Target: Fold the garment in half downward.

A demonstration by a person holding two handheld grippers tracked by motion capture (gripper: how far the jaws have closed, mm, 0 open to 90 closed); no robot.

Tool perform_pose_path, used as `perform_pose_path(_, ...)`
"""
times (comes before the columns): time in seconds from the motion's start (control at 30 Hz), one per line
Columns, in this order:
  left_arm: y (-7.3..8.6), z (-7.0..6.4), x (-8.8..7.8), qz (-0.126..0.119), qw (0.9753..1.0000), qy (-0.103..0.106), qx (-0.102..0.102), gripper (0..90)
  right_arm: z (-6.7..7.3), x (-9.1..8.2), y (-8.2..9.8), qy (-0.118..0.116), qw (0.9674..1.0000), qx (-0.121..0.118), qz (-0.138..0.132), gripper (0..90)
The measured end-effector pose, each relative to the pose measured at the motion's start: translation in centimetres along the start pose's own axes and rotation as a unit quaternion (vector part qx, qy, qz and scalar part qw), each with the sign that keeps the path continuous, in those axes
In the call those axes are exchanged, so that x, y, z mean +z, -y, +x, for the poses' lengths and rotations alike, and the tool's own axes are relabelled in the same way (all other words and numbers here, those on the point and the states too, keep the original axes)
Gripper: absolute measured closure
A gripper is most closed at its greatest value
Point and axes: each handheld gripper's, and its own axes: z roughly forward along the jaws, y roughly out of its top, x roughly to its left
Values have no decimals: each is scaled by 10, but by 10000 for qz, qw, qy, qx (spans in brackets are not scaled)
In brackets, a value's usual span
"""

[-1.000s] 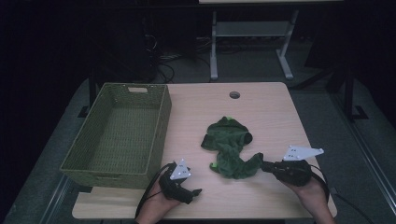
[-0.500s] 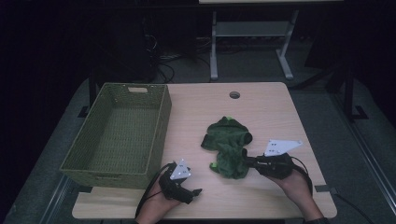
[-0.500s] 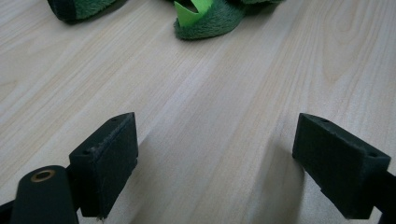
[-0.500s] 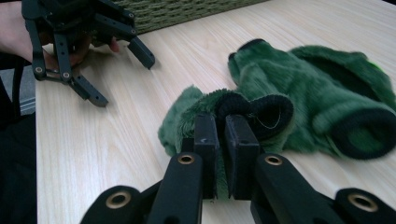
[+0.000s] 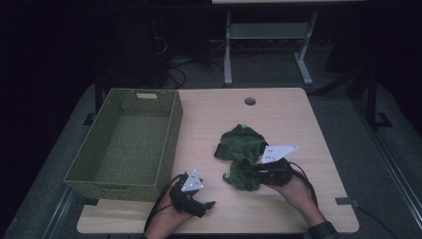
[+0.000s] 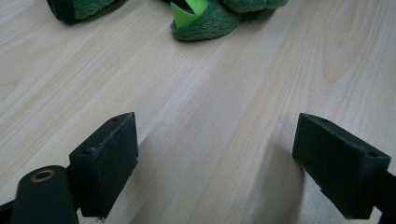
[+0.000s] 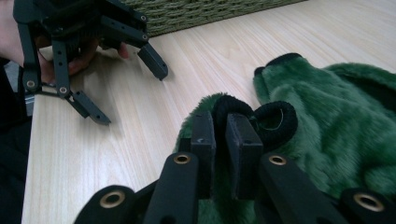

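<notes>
A crumpled green plush item [image 5: 241, 144] with black cuffs lies on the wooden table right of centre. My right gripper [image 5: 251, 172] is at its near edge. In the right gripper view its jaws [image 7: 222, 135] stand almost together, pinching the plush [image 7: 336, 121] near a black cuff [image 7: 275, 121]; they have just been opening slightly, with fabric still between them. My left gripper [image 5: 206, 205] rests near the front edge, open, jaws [image 6: 215, 163] wide over bare wood, with the plush [image 6: 205, 21] ahead of it. It also appears open in the right gripper view [image 7: 130, 95].
A green woven basket [image 5: 174, 124] stands empty on the table's left side; its wall [image 7: 210, 14] rises behind the left gripper. A round cable hole [image 5: 250, 101] sits at the table's far middle. Bare wood lies between the two grippers.
My right hand has moved left along the front of the table, and the near part of the plush has bunched up leftwards with it. The left hand has stayed put.
</notes>
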Motion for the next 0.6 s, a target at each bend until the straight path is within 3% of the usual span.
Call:
perform_pose_path(0.2,0,0,0,-7,10000,0,1,137,-2,5,-10,-3,9999,43,-123,807)
perform_pose_path(0.37,0,0,0,-9,10000,-1,1,137,-11,-1,-10,281,9989,278,-268,896)
perform_pose_path(0.6,0,0,0,1,10000,1,13,137,-20,21,4,349,9979,487,264,898)
